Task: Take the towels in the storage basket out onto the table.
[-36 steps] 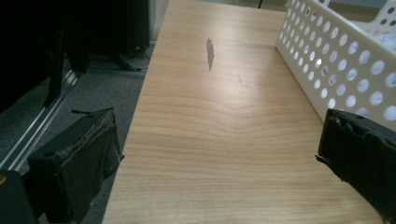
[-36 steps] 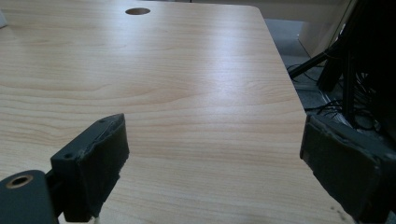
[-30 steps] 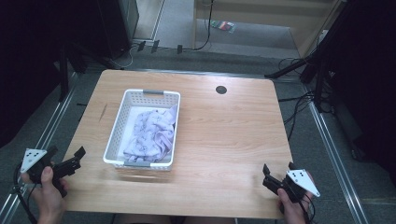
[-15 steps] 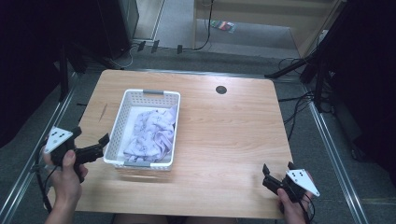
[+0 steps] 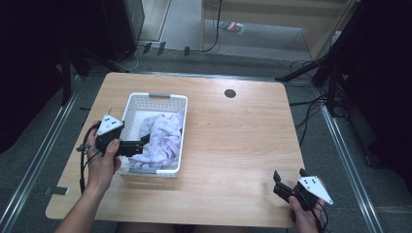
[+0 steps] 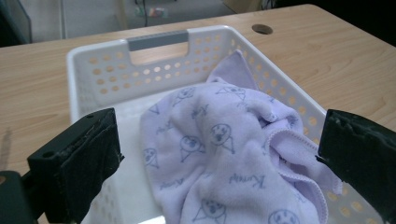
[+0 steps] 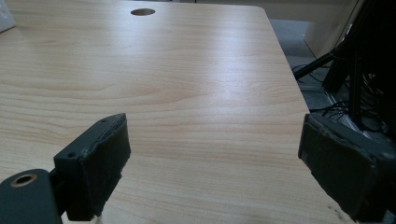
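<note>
Over the near end of the white basket (image 5: 154, 99) your left gripper (image 5: 144, 143) hangs with jaws apart above the lilac cloth (image 6: 224, 154) heaped inside, nothing grasped yet, so pickup remains; right gripper (image 5: 288, 177) idles apart over the surface (image 5: 233, 141)
</note>
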Demonstrator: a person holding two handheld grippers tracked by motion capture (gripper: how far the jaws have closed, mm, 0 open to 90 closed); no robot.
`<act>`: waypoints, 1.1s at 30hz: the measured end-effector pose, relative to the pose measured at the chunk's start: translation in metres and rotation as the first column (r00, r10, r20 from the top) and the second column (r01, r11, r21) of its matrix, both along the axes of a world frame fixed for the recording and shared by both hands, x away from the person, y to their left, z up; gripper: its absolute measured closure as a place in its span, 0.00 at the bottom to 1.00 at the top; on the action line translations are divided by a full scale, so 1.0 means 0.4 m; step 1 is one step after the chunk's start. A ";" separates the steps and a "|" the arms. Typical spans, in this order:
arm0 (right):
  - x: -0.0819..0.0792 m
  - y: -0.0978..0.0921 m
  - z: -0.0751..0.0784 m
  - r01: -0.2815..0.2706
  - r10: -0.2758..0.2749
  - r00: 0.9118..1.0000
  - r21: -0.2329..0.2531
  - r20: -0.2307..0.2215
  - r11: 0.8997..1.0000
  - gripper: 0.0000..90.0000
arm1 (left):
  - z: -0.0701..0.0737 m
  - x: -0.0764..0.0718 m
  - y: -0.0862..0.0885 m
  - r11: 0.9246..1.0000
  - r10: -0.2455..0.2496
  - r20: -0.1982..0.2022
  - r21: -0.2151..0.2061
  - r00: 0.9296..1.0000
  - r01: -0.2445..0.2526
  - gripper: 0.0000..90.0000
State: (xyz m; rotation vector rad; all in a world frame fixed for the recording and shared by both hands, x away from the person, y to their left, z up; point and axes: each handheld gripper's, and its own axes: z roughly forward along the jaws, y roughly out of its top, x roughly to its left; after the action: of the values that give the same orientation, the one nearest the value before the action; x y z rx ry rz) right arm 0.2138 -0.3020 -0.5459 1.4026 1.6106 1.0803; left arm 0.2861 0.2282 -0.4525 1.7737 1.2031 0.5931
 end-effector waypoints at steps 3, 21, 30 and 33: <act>0.000 0.000 0.000 0.000 0.000 1.000 0.001 0.000 1.000 0.10 | -0.008 0.028 -0.022 0.999 -0.047 -0.032 0.024 0.998 0.048 0.00; 0.001 -0.002 0.000 -0.006 0.006 1.000 0.002 0.001 1.000 0.10 | -0.079 0.134 -0.098 0.975 -0.100 -0.153 0.181 0.983 0.127 0.12; 0.000 -0.002 0.000 -0.008 0.008 1.000 0.004 0.002 1.000 0.10 | -0.116 0.156 -0.117 0.968 -0.088 -0.274 0.204 0.958 0.147 0.15; 0.000 -0.001 0.000 -0.008 0.008 1.000 0.005 0.001 1.000 0.10 | -0.116 0.160 -0.116 0.970 -0.081 -0.300 0.194 0.950 0.144 0.15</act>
State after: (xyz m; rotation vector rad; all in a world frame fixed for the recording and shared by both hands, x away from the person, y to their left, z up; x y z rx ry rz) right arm 0.2138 -0.3025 -0.5459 1.3997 1.6155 1.0899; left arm 0.3502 0.1819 -0.4987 2.1560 1.2586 0.4153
